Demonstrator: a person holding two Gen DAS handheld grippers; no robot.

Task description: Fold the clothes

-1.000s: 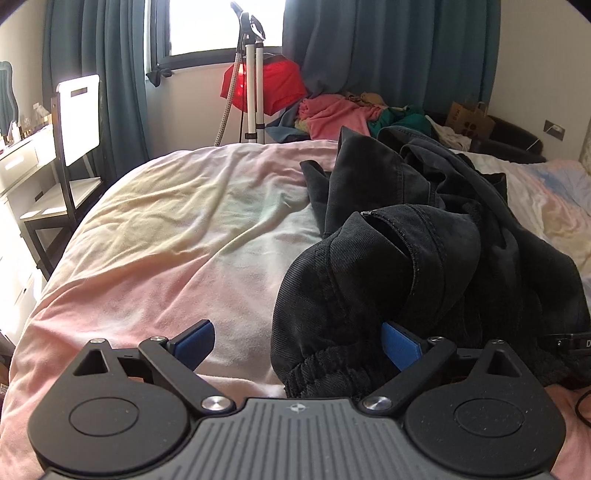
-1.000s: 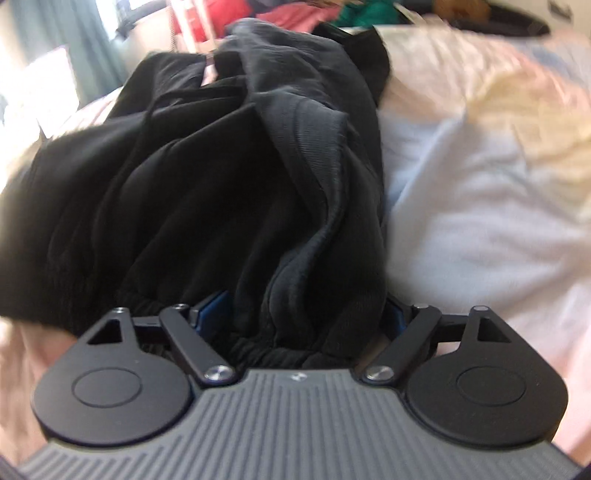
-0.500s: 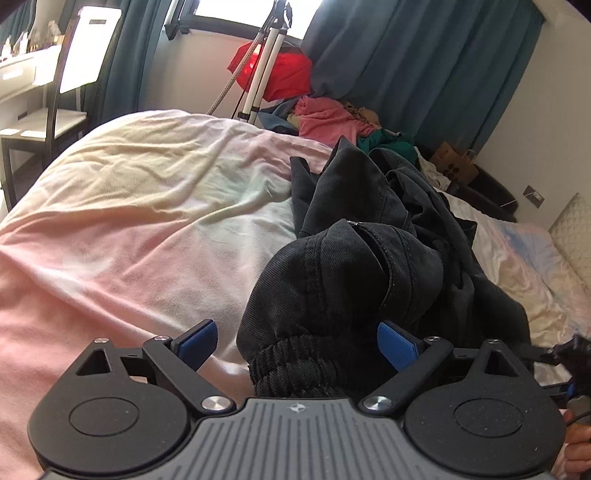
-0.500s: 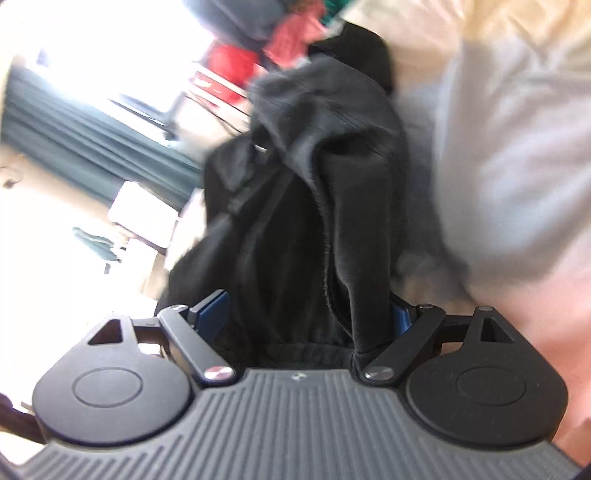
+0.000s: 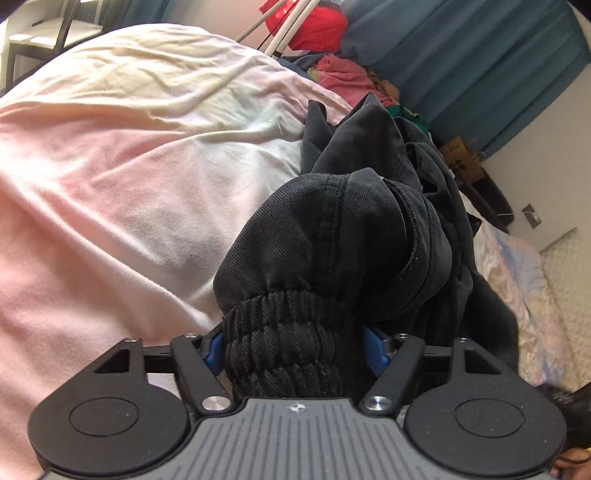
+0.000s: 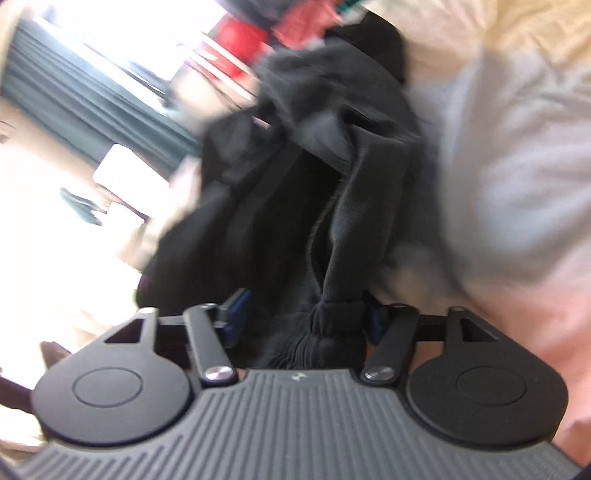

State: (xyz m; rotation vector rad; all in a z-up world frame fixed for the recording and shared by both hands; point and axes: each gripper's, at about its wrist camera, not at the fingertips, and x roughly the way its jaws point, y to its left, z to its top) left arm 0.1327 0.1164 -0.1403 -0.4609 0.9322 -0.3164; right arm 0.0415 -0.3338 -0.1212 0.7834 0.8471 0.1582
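A black garment [image 5: 354,236] with ribbed elastic cuffs lies bunched on the bed. My left gripper [image 5: 293,349] is shut on one ribbed cuff [image 5: 288,332], its blue pads pressing both sides. In the right wrist view the same black garment [image 6: 303,177] hangs from my right gripper [image 6: 306,321], which is shut on another ribbed cuff [image 6: 332,325]. That view is blurred by motion. The rest of the garment trails away across the bed.
The bed has a pink, cream and pale blue cover [image 5: 129,166]. A heap of red and pink clothes [image 5: 332,70] lies beyond it under teal curtains [image 5: 461,55]. A tripod [image 5: 288,29] stands by the window. A cardboard box [image 5: 461,162] sits at the right.
My left gripper has closed from wide open onto the ribbed cuff and tilted. My right gripper has kept its hold and swung, lifting its part of the garment.
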